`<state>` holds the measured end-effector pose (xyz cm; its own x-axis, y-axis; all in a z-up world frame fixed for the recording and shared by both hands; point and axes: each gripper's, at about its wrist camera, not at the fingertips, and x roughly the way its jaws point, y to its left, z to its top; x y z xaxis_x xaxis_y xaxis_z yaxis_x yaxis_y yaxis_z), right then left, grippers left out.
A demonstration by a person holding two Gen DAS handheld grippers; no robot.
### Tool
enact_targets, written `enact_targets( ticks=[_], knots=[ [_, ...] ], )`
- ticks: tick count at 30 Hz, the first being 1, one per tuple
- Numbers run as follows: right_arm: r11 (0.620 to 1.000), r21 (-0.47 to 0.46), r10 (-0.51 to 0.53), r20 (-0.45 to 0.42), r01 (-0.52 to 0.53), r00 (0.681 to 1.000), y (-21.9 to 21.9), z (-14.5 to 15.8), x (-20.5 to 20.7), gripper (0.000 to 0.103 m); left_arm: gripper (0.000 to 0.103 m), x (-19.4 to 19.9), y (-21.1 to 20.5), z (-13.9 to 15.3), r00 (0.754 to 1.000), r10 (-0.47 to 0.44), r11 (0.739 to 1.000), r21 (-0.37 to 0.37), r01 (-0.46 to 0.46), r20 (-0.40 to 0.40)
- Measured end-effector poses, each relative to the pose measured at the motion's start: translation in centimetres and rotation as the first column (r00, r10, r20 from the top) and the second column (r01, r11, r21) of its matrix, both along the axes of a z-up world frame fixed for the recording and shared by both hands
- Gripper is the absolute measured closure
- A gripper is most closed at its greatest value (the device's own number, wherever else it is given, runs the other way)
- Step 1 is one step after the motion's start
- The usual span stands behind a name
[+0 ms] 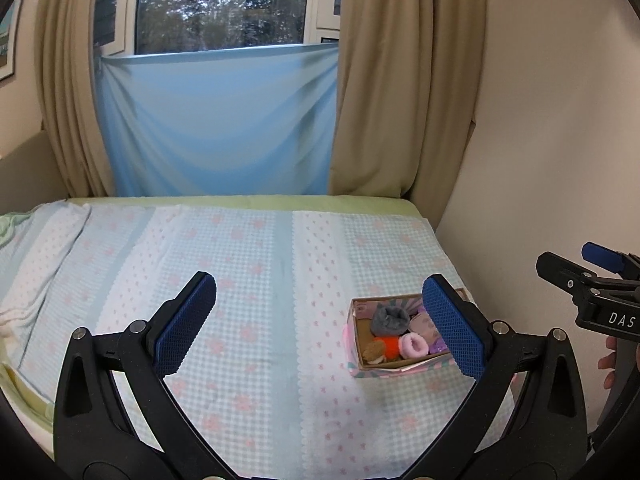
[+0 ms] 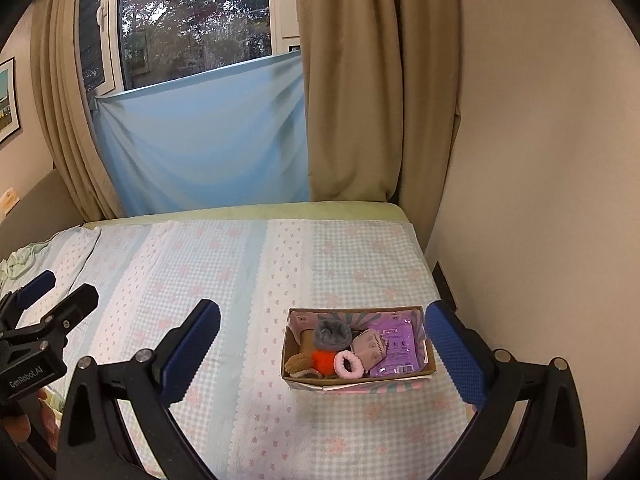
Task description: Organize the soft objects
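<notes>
With the left gripper (image 1: 320,320) and right gripper (image 2: 322,344) both wide open and empty above the bed (image 2: 240,264), the soft objects (image 2: 332,344) sit packed in the light cardboard box (image 2: 360,382), which a careless pinch could tip or drag.

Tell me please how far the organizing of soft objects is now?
Looks nearly done: the grey, orange and pink soft items lie in the box. The left gripper and right gripper are open and empty. No loose items show on the bedspread.
</notes>
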<state>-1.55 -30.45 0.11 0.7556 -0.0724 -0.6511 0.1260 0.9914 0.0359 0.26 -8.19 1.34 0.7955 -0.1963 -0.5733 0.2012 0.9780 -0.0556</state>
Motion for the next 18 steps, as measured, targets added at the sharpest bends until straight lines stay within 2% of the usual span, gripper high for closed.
enact_targets(
  ticks=[18],
  knots=[
    [1.0,0.007,-0.005,-0.003,0.005,1.0,-0.9,-0.2,0.1,0.001,0.0,0.3,-1.4,-0.4,1.0,0.0,1.0,0.021,0.0,-0.001]
  ],
)
